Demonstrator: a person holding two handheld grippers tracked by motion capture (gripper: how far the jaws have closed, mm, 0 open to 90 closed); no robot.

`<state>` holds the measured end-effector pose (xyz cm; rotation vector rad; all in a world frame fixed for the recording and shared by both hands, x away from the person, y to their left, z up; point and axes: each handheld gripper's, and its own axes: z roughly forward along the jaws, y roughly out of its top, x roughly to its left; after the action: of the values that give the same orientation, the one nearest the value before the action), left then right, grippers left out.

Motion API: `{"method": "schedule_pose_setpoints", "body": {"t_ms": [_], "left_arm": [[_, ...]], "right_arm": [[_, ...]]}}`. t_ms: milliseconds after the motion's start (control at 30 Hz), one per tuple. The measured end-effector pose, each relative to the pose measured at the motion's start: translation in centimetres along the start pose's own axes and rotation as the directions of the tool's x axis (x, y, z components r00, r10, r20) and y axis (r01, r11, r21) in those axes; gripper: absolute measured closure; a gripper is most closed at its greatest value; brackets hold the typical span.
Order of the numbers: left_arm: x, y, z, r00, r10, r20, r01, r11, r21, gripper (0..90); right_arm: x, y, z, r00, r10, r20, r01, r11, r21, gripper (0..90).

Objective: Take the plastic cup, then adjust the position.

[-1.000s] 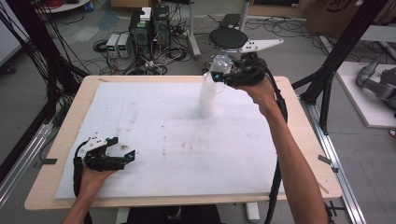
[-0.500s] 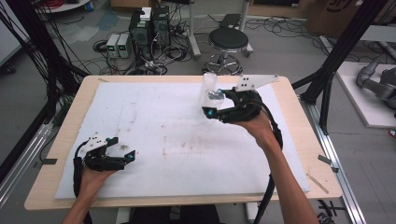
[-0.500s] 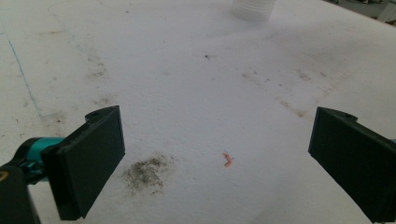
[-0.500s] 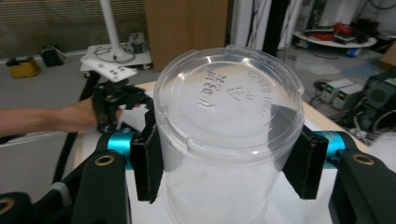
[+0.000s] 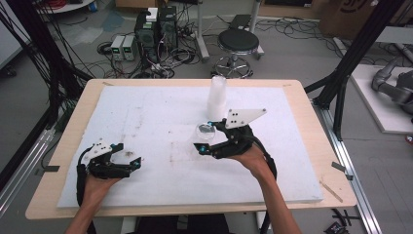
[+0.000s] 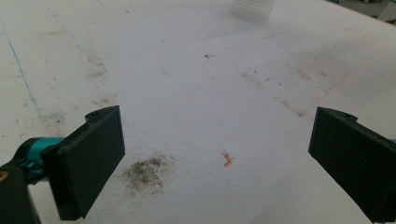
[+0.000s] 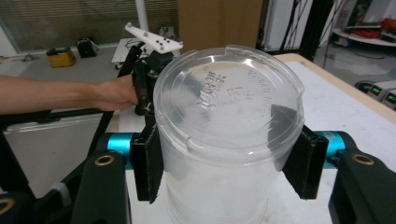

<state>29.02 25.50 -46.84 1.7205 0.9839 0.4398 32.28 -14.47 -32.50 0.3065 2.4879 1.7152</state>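
Note:
A clear plastic cup (image 7: 229, 116) sits between the pads of my right gripper (image 7: 229, 163), its base turned toward the camera. In the high view that gripper (image 5: 204, 137) is over the middle of the white mat, shut on the cup (image 5: 205, 130) and holding it on its side. Behind it a stack of clear cups (image 5: 216, 97) stands upside down near the far edge; the left gripper view catches its foot (image 6: 252, 7). My left gripper (image 5: 127, 158) rests at the near left, and its jaws (image 6: 219, 158) stand wide apart over bare, stained mat.
The white foam mat (image 5: 146, 112) covers the wooden table (image 5: 321, 161). Dark smudges and a small red fleck (image 6: 228, 159) mark it. A stool (image 5: 237, 43), power supplies and cables are on the floor beyond the far edge. The other hand with its gripper (image 7: 144, 84) appears in the right gripper view.
My right gripper has drawn the cup off the stack and carried it down and toward the person, to the mat's middle. The stack stays put. The left gripper has not moved.

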Motion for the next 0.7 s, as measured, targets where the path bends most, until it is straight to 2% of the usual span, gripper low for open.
{"method": "schedule_pose_setpoints", "body": {"t_ms": [300, 400, 500, 700], "left_arm": [[-0.1, 0.0, 0.0, 1.0, 0.01, -0.002, -0.01, 1.0, 0.001, 3.6], [-0.1, 0.0, -0.1, 0.9999, 0.014, -0.008, -0.014, 0.9999, -0.007, 3.6], [-0.2, -0.1, -0.2, 0.9998, 0.017, -0.014, -0.017, 0.9997, -0.018, 3.6], [-0.1, 0.0, 0.0, 0.9999, 0.009, -0.012, -0.009, 1.0, -0.002, 3.6]], "right_arm": [[0.2, -1.0, 0.7, 0.9998, 0.005, -0.019, -0.006, 1.0, -0.016, 39.6], [0.3, -1.1, 0.8, 0.9997, 0.008, -0.023, -0.009, 0.999, -0.036, 39.7], [0.2, -1.2, 1.0, 0.9996, 0.009, -0.028, -0.01, 0.999, -0.035, 39.7], [0.1, -1.5, 1.2, 0.9994, 0.014, -0.033, -0.015, 1.0, -0.027, 39.7]]}}
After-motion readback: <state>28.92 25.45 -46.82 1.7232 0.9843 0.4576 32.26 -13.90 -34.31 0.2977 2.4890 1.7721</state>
